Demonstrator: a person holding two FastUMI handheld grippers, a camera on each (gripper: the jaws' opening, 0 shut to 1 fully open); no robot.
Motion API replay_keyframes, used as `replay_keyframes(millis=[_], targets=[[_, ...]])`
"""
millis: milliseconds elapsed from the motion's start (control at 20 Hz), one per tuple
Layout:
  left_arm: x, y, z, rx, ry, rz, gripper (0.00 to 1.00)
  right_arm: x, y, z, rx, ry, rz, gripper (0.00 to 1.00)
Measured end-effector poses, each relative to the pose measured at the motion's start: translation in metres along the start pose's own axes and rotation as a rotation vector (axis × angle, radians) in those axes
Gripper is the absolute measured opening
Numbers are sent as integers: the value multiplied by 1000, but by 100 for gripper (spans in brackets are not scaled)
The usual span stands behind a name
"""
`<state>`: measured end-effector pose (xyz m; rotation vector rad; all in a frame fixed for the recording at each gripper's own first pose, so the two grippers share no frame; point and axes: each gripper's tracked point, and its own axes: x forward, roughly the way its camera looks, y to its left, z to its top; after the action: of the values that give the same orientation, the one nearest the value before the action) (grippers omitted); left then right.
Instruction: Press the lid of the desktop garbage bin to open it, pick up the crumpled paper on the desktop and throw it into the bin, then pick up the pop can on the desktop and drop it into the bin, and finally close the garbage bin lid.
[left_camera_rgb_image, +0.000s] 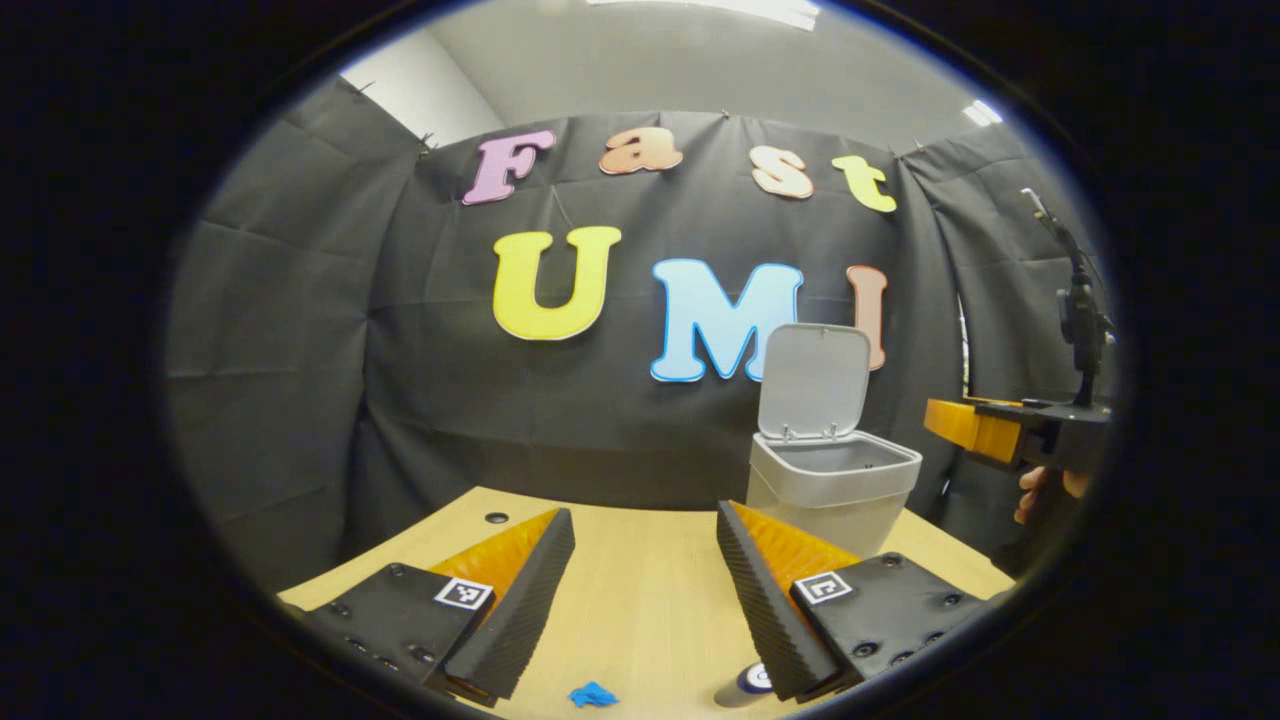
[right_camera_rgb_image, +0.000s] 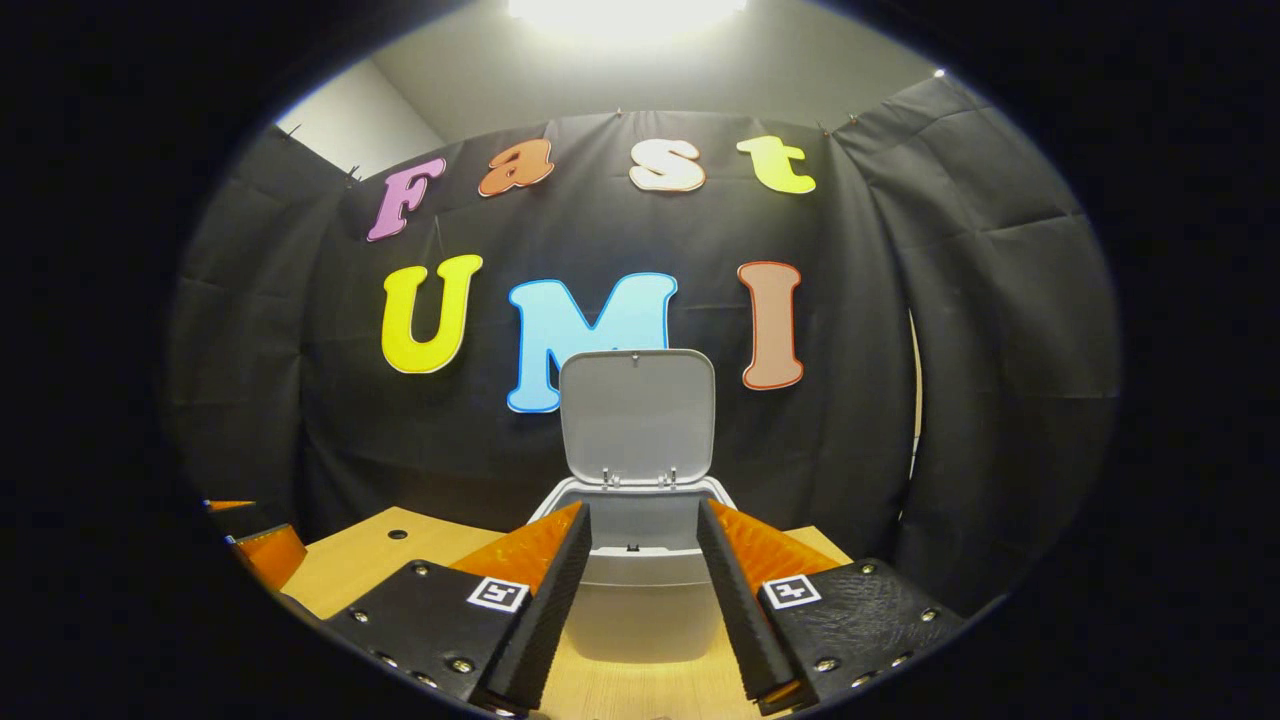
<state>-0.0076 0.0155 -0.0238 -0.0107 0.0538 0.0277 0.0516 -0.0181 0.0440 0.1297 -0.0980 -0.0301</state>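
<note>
The grey desktop bin (left_camera_rgb_image: 830, 485) stands at the table's back right, its lid (left_camera_rgb_image: 812, 380) raised upright. A small blue crumpled paper (left_camera_rgb_image: 593, 694) lies on the table near the front. To its right is the pop can (left_camera_rgb_image: 748, 686), partly hidden behind one finger. My left gripper (left_camera_rgb_image: 645, 515) hangs open above the table, nothing between its fingers. My right gripper (right_camera_rgb_image: 643, 510) is open just in front of the bin (right_camera_rgb_image: 640, 600), facing its open lid (right_camera_rgb_image: 638, 415). The left gripper view has the right gripper (left_camera_rgb_image: 985, 430) to the right of the bin.
The light wooden table (left_camera_rgb_image: 620, 600) has a small round hole (left_camera_rgb_image: 497, 518) near its back left. A hand (left_camera_rgb_image: 1040, 490) holds the right gripper at the right edge. The left gripper (right_camera_rgb_image: 255, 540) shows at the left edge of the right gripper view.
</note>
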Motion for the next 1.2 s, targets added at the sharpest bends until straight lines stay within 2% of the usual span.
replay_keyframes(millis=[100,150,300,350,550,750,950,1000,1050,1200], targets=[[4,-1,-7,-4,12,-10,94,-7,4,-3,-9,2,12,75],[6,-1,-15,-17,23,-17,96,-10,4,-5,-12,4,11,82],[12,9,-49,-43,99,-11,96,-24,9,-13,-21,15,20,83],[12,11,-61,-40,125,-10,96,-29,10,-17,-29,29,19,87],[10,22,-108,-5,232,-6,96,-43,10,-27,-35,68,11,88],[5,27,-158,34,347,-33,96,-50,14,-30,-47,87,-1,88],[-3,36,-215,32,463,-47,96,-56,17,-30,-72,104,-30,88],[-4,38,-228,26,489,-53,96,-58,18,-32,-76,108,-35,84],[-5,39,-241,24,512,-56,96,-60,19,-33,-82,114,-41,88],[-7,45,-273,35,580,-59,96,-62,20,-39,-104,138,-47,88]])
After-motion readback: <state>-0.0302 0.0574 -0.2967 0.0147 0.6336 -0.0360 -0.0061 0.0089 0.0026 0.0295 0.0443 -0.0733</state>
